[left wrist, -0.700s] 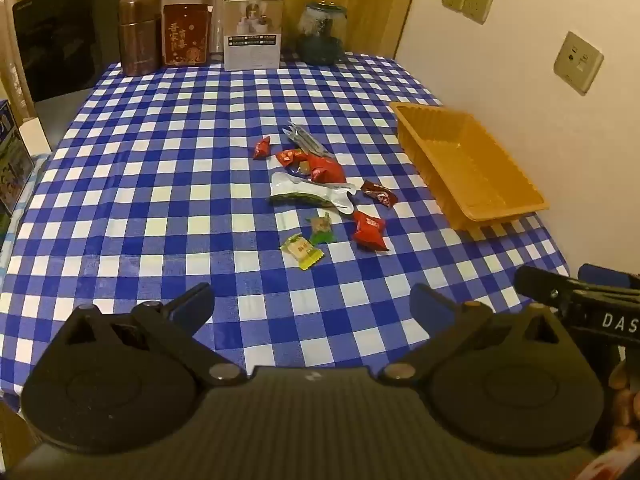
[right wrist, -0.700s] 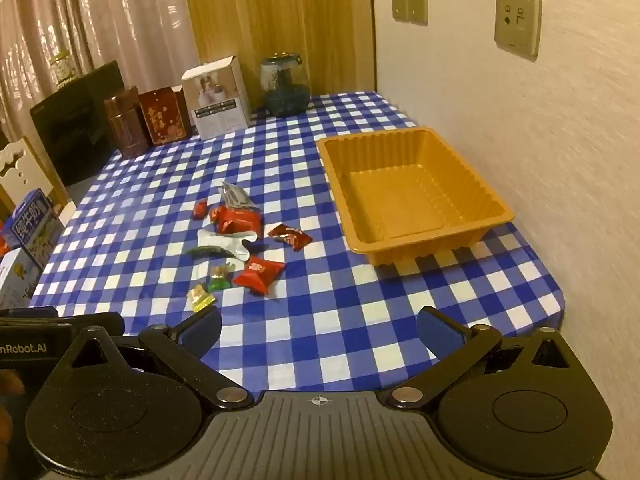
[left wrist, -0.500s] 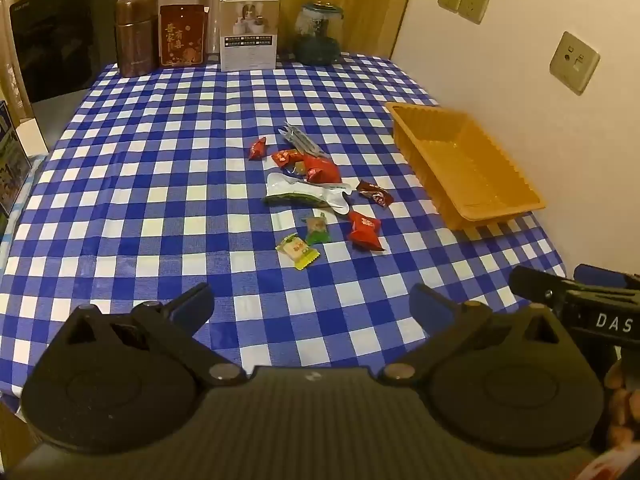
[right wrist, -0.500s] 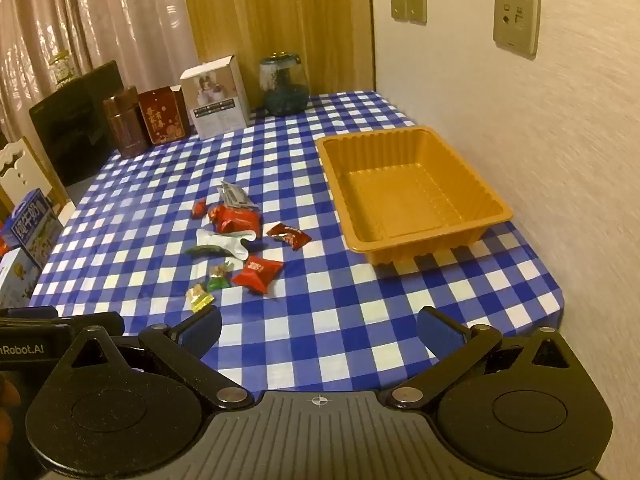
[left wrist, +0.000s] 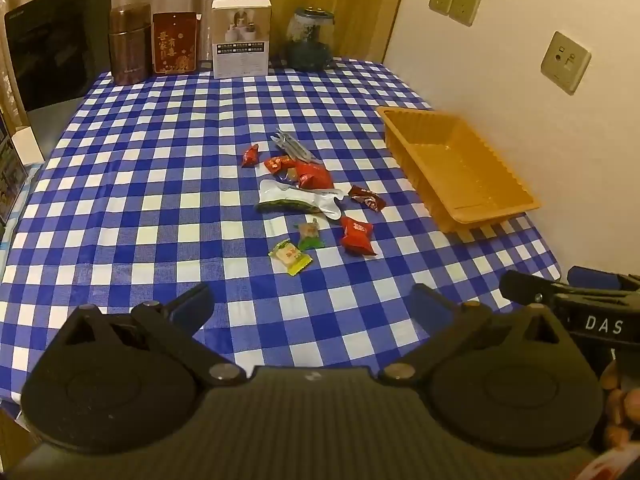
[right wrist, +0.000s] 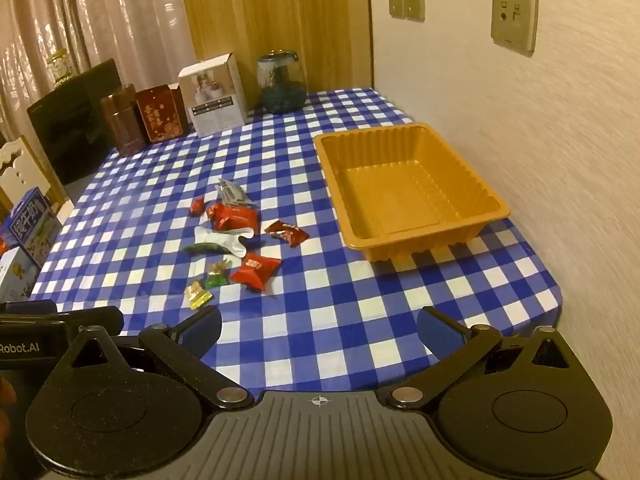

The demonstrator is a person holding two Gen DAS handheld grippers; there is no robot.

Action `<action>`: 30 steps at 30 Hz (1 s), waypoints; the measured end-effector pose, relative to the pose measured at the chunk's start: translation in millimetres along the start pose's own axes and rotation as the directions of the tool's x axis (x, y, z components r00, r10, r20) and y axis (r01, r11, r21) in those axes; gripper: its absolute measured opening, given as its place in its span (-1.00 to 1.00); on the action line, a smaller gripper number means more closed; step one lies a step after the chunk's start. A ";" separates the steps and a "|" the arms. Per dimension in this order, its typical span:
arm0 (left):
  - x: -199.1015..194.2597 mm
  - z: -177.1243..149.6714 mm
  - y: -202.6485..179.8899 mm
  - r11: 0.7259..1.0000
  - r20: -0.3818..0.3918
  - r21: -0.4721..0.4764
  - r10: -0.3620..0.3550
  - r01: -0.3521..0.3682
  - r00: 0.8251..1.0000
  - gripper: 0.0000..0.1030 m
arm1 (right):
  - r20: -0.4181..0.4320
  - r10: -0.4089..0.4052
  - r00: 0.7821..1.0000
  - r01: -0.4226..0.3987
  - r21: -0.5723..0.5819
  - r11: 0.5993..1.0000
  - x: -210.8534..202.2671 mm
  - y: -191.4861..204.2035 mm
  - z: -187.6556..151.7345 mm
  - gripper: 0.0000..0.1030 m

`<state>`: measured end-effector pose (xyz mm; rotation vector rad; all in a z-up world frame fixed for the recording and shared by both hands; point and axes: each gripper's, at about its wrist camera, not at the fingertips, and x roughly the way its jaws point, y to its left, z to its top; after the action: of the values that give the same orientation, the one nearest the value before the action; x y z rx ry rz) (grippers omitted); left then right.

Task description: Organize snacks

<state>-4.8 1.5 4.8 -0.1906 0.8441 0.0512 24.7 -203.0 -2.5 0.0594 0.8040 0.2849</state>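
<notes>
Between my fingers and the scattered heap of small wrapped snacks (left wrist: 308,196) lay bare blue-and-white checked tablecloth (left wrist: 132,184), nothing in the way. The empty orange ribbed plastic tray (right wrist: 404,196) sat close beside the white wall (right wrist: 560,152), its near and snack sides open. Tins and boxes (left wrist: 176,46) lined the far edge, well apart.

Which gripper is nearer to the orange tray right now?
Right. The right gripper hovers over the table's near edge, with the orange tray just ahead and to its right. The left gripper sits further left, facing the snack pile, jaws open.
</notes>
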 end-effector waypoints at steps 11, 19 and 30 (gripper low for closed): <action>0.3 0.6 -1.2 1.000 0.000 -0.001 0.002 -0.002 1.000 1.00 | -0.001 0.000 1.000 0.000 -0.001 1.000 -1.3 0.3 1.7 1.00; -1.1 1.0 -0.9 1.000 0.006 -0.002 0.000 0.000 1.000 1.00 | 0.001 0.001 1.000 -0.001 -0.001 1.000 -2.5 1.1 3.6 1.00; -1.2 1.4 -1.8 1.000 0.005 -0.002 0.002 -0.002 1.000 1.00 | 0.000 0.001 1.000 -0.001 0.001 1.000 -2.7 0.0 4.3 1.00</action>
<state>-4.4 0.1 6.9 -0.1917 0.8392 0.0543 26.0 -203.5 2.5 0.0608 0.8037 0.2857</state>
